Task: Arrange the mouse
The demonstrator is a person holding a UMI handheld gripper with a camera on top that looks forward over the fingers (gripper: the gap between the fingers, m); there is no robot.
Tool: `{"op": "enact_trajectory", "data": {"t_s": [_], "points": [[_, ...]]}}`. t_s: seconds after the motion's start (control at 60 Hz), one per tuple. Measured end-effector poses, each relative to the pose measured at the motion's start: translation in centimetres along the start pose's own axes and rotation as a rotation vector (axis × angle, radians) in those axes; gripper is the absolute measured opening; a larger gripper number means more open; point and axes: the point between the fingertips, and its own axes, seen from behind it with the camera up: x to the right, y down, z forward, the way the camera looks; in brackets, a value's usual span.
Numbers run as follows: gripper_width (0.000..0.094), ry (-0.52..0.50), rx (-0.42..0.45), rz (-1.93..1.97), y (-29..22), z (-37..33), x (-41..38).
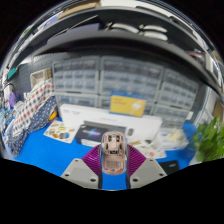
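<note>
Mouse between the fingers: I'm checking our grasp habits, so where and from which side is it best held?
By its two long flanks, coming from its rear end along its length. The mouse is narrow and elongated, pointing away from the gripper, so the pads span its width; they appear to press both flanks now.

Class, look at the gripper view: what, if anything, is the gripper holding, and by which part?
The gripper holds a mouse between its two fingers; the purple pads press on its left and right sides, along the body's lower half.
</note>
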Motion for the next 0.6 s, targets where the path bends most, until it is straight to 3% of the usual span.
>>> {"op": "enact_trajectory", "data": {"t_s": [0.183,0.35,0.6], "points": [[0.0311,0.080,0.025,-0.025,0.2,-3.3,13.9],[0.0310,0.106,-0.125,0.025,9.0,-0.8,21.7],[0.0313,0.029,-0.315,0.125,20.4,3.0,21.9]]}}
